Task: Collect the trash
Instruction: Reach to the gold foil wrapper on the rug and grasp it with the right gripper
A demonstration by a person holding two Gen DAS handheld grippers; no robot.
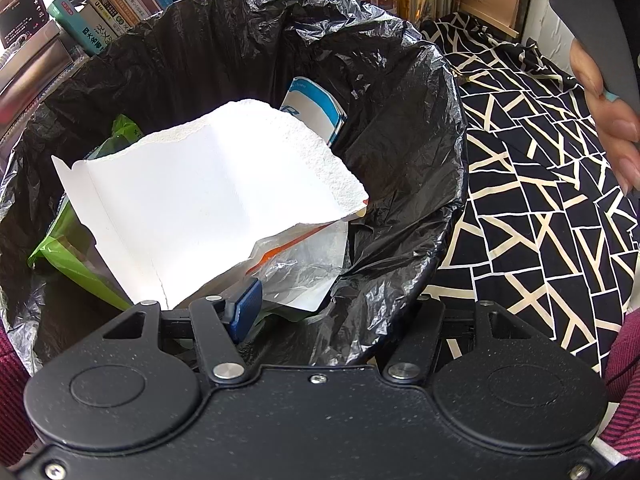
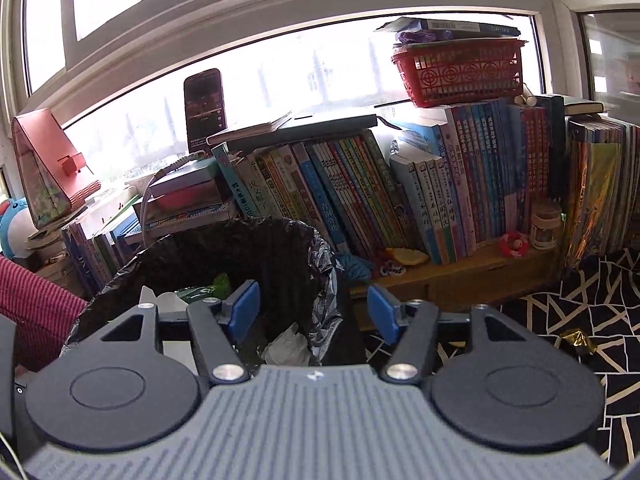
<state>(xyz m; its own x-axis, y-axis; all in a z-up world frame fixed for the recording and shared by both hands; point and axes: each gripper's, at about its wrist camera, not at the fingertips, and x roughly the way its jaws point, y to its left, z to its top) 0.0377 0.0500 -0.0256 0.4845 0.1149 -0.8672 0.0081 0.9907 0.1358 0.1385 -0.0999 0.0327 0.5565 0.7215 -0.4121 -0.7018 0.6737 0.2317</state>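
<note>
Left hand-held gripper [image 1: 320, 312] clamped on the liner rim of one black-lined trash bin [image 1: 420, 128]. Inside, just ahead: one white card sheet [image 1: 208, 192], one clear bag [image 1: 304, 264], one green bag [image 1: 68, 256]. Right hand-held gripper [image 2: 314, 310] apart, empty, above the bin rim.

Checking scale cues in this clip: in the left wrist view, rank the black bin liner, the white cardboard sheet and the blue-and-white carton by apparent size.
1. black bin liner
2. white cardboard sheet
3. blue-and-white carton, partly hidden behind the sheet, so its full size is unsure.
</note>
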